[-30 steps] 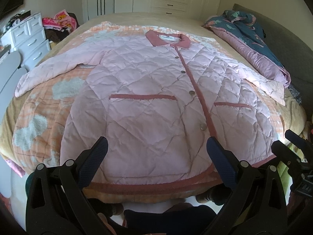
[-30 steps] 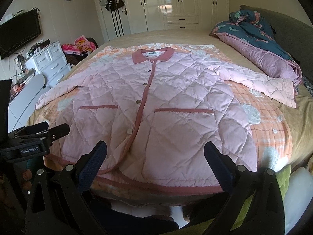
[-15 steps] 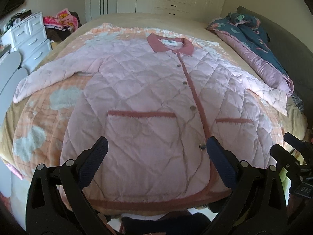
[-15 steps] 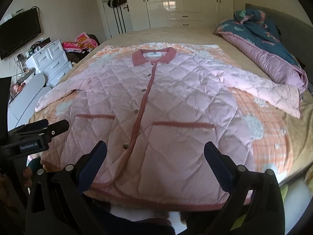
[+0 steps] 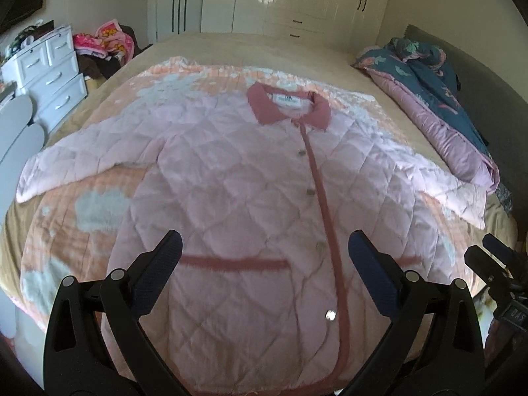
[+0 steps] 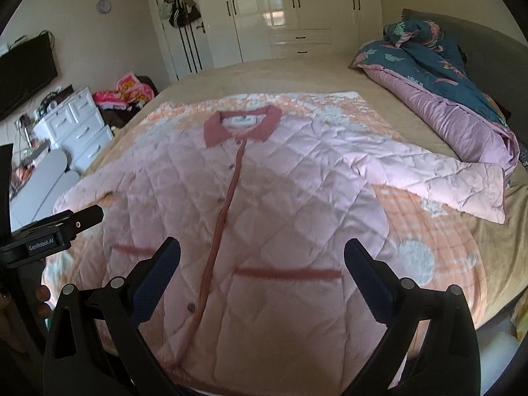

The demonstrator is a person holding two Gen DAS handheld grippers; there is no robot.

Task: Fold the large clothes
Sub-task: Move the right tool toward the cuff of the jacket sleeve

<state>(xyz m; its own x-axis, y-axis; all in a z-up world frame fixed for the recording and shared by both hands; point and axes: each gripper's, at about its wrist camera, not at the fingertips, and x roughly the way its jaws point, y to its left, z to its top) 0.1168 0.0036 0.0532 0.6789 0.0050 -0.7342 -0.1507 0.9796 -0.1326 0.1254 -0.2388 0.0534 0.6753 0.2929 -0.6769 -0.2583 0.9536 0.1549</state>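
Pink quilted jacket point(image 5: 250, 181) lay flat, front up, buttoned, on the orange-and-white patterned blanket point(image 5: 66, 231) covering the bed point(image 5: 211, 46). Collar point(image 5: 287, 107) pointed to 12 o'clock, hem toward 6 o'clock nearest both cameras. One sleeve point(image 5: 82, 165) ran out to 9 o'clock, the other sleeve point(image 6: 445, 181) to 3 o'clock, its cuff just beside the rolled blue-and-mauve duvet point(image 6: 445, 99) at 2 o'clock.

Left gripper point(image 5: 264, 264) hung above the lower front of the jacket, fingers point(image 5: 158, 274) spread wide, gripping nothing; whether they touched the cloth could not be told. Left pocket trim point(image 5: 234, 262) showed between them.

Right gripper point(image 6: 262, 267) likewise above the lower front, fingers point(image 6: 369, 283) spread wide and empty, with the right pocket trim point(image 6: 287, 273) between them. In the right wrist view the left gripper's body sat at 9 o'clock.

White drawer unit point(image 6: 76, 132) stood off the bed at 10 o'clock, wardrobe point(image 6: 290, 13) at 12 o'clock
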